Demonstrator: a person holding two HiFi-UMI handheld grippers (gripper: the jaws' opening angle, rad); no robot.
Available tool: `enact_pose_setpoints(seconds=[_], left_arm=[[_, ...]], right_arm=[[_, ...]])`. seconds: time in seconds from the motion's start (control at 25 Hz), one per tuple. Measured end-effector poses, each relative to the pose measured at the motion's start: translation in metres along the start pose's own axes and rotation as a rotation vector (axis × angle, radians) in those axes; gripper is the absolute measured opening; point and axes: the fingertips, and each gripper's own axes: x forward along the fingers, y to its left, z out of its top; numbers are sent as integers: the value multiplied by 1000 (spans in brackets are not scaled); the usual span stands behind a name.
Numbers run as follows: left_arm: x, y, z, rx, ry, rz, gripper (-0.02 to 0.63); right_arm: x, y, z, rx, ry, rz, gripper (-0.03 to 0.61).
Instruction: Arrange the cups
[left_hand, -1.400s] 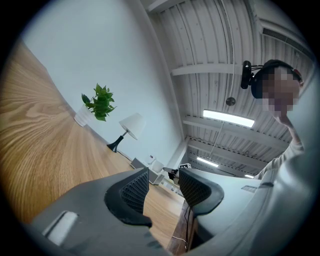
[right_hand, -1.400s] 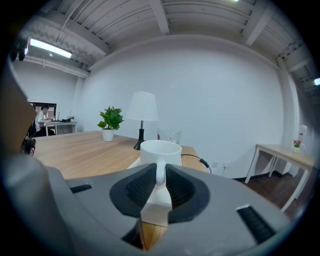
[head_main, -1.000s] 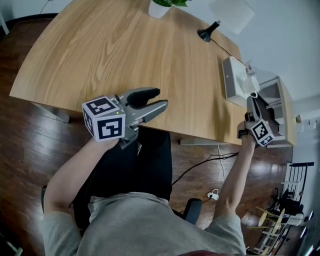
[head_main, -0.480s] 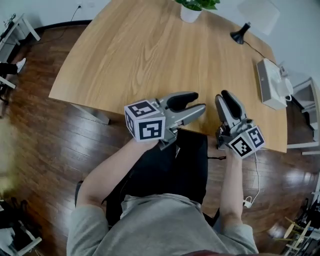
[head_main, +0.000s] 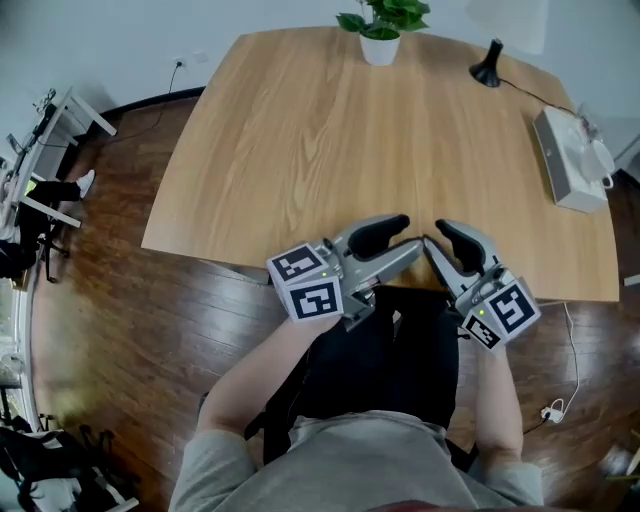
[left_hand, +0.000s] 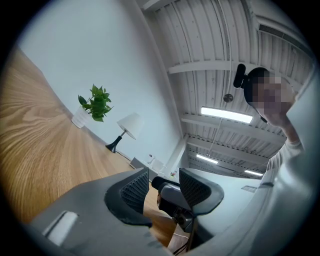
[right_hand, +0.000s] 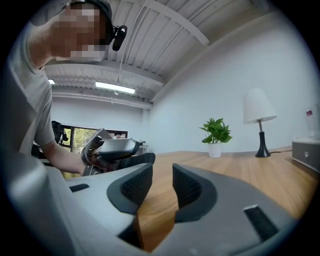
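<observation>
No cup shows in any view. My left gripper (head_main: 400, 241) hovers at the near edge of the wooden table (head_main: 300, 150), jaws parted with nothing between them. My right gripper (head_main: 441, 243) sits close beside it at the same edge, its tips nearly meeting the left's. In the left gripper view, the left gripper (left_hand: 164, 182) is open and the right gripper (left_hand: 171, 194) shows through the gap. From the right gripper view, the right gripper (right_hand: 162, 182) is open over bare wood, with the left gripper (right_hand: 117, 150) off to its left.
A potted plant (head_main: 381, 28) and a black desk lamp (head_main: 489, 65) stand at the table's far edge. A white box-like device (head_main: 571, 165) lies at the right edge. Dark wood floor surrounds the table, and a cable (head_main: 575, 355) trails at the lower right.
My right gripper has swung left from the white device at the table's right side to the near edge beside the left gripper. The left gripper has stayed put. The head view has panned.
</observation>
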Motion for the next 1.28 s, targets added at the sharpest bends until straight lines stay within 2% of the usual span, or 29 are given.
enact_pose_setpoints(seconds=[0.28, 0.52, 0.92, 1.28], left_arm=[[0, -1, -2, 32, 8, 11, 192], [1, -5, -9, 90, 42, 13, 190], [-2, 3, 0, -5, -9, 14, 189], [-1, 2, -1, 4, -5, 14, 189]], right_arm=[[-2, -2, -7, -11, 40, -1, 120], [-2, 0, -9, -6, 42, 6, 120], [-3, 1, -10, -5, 51, 9, 120], [-3, 1, -11, -10, 55, 14, 120]])
